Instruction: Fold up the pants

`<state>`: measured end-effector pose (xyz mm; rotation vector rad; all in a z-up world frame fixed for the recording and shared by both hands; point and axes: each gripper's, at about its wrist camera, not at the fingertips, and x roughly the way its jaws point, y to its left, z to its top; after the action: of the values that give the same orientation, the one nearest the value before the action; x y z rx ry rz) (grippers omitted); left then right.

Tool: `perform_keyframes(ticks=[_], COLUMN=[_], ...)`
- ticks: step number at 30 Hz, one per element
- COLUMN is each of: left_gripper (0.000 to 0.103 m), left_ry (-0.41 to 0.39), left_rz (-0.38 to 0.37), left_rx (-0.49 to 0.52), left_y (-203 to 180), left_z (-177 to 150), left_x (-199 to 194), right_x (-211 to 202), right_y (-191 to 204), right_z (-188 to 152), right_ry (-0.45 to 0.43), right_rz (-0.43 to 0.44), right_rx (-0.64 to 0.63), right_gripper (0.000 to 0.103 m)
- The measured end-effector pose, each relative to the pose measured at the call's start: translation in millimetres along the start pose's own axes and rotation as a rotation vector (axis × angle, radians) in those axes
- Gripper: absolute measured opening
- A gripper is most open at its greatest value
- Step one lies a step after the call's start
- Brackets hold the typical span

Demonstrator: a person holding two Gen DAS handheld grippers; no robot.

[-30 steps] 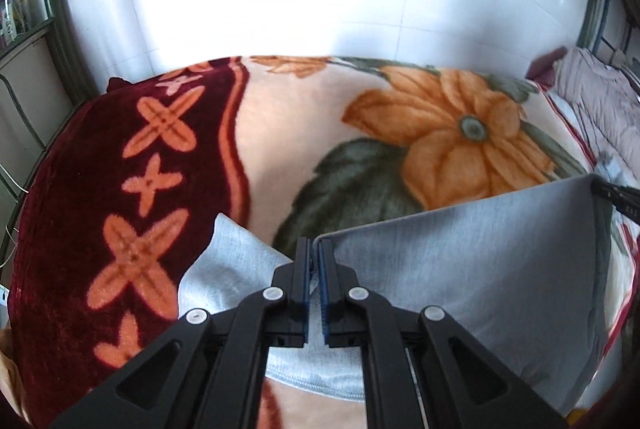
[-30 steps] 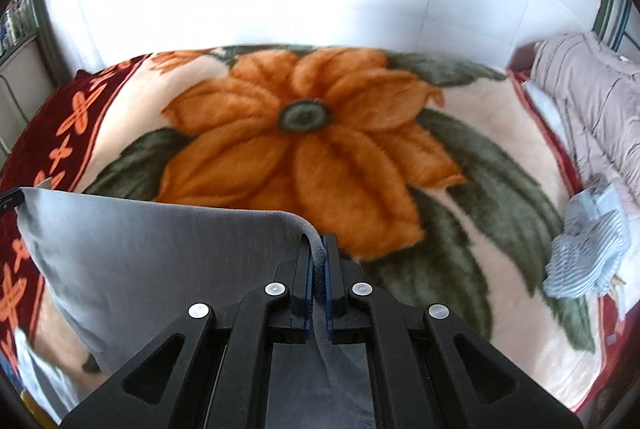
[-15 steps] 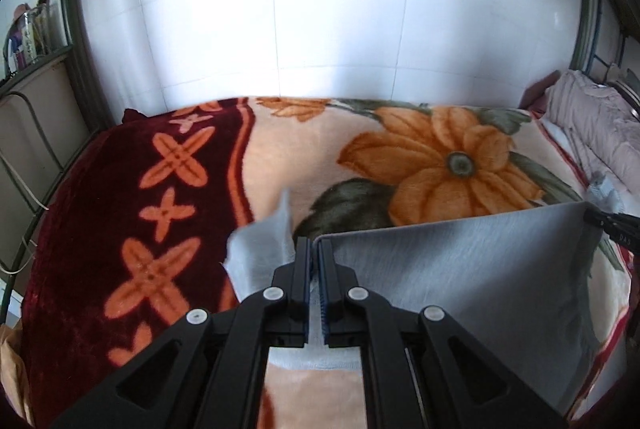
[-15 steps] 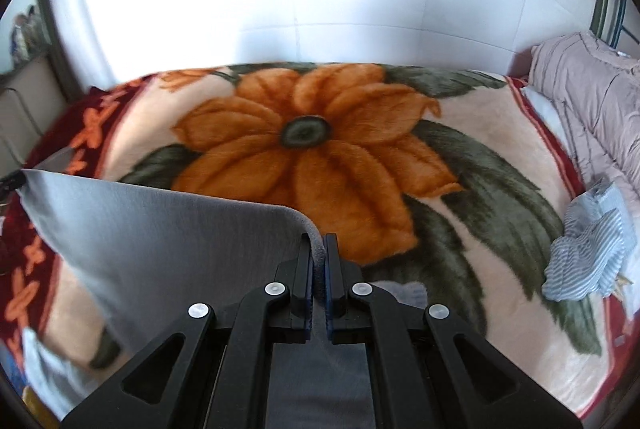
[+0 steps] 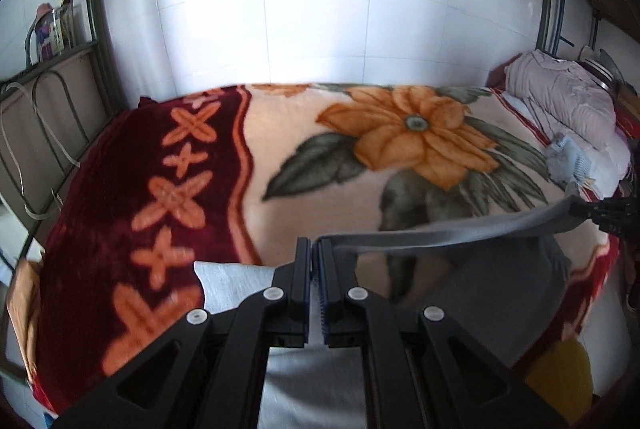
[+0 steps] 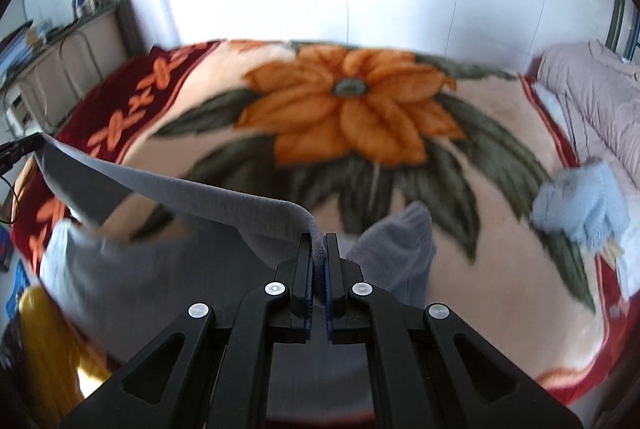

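Both claws clamped on the grey pants (image 5: 460,235), left claw (image 5: 314,249) at lower centre of its view, right claw (image 6: 318,245) at lower centre of its own, top edge stretched taut between them across the lower frame above the flowered blanket (image 5: 360,157) on the bed.

Each tool (image 5: 315,249) is black, with blue pads and silver screws.

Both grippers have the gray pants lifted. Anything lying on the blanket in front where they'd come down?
Nothing visible does. The left gripper and right gripper pinch the gray pants over bare floral blanket. The blue striped cloth lies off toward the pillow side.
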<state>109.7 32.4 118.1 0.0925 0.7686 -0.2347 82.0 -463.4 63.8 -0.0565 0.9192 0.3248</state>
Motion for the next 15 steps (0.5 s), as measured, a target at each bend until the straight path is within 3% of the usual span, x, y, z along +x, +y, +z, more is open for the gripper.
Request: perform_keyframes(ticks=[8,15], left_gripper=[0.004,0.004], left_ry=[0.168,0.262], left_rz=[-0.029,-0.041], left_rx=[-0.107,-0.103], left_y=[-2,-11], left_z=[-91,-129], left_x=[1,8], right_x=[22,46], right_y=[12,19], right_z=[-74,-104], right_ry=[0.134,0.234], right_rz=[0.004,-0.043], right_rx=[-0.017,-0.03], right_gripper=[0.005,0.005])
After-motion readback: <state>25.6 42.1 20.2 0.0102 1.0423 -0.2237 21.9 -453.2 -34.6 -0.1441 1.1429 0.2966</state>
